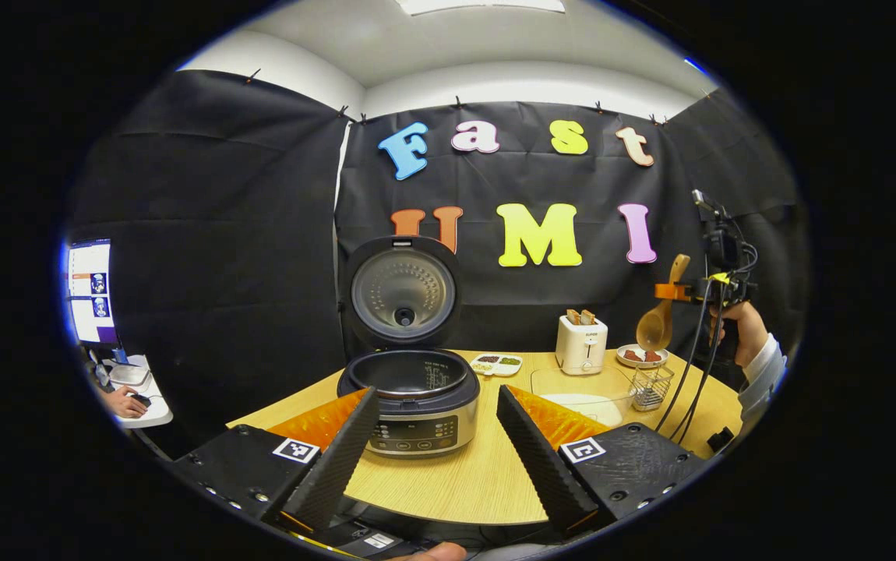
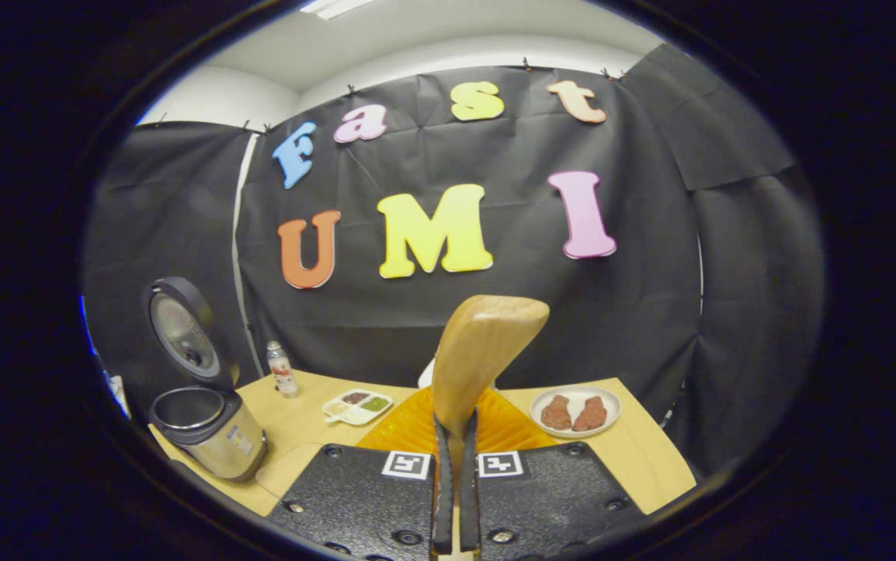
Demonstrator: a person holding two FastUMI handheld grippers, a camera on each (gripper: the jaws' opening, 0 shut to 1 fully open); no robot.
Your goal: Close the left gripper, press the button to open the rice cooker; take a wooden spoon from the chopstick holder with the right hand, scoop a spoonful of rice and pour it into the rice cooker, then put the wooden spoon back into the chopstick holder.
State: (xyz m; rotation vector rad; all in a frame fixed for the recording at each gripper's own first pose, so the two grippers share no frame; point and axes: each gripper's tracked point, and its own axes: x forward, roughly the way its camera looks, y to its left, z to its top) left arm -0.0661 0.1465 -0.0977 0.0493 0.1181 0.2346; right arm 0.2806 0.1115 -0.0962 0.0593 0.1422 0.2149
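The right gripper (image 2: pixel 454 467) pinches the wooden spoon (image 2: pixel 479 351) by its handle; it looks light, stiff and smooth.

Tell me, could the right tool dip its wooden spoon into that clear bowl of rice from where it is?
Probably yes. The right tool holds the wooden spoon in the air above the wire holder; the rice bowl beside it is uncovered.
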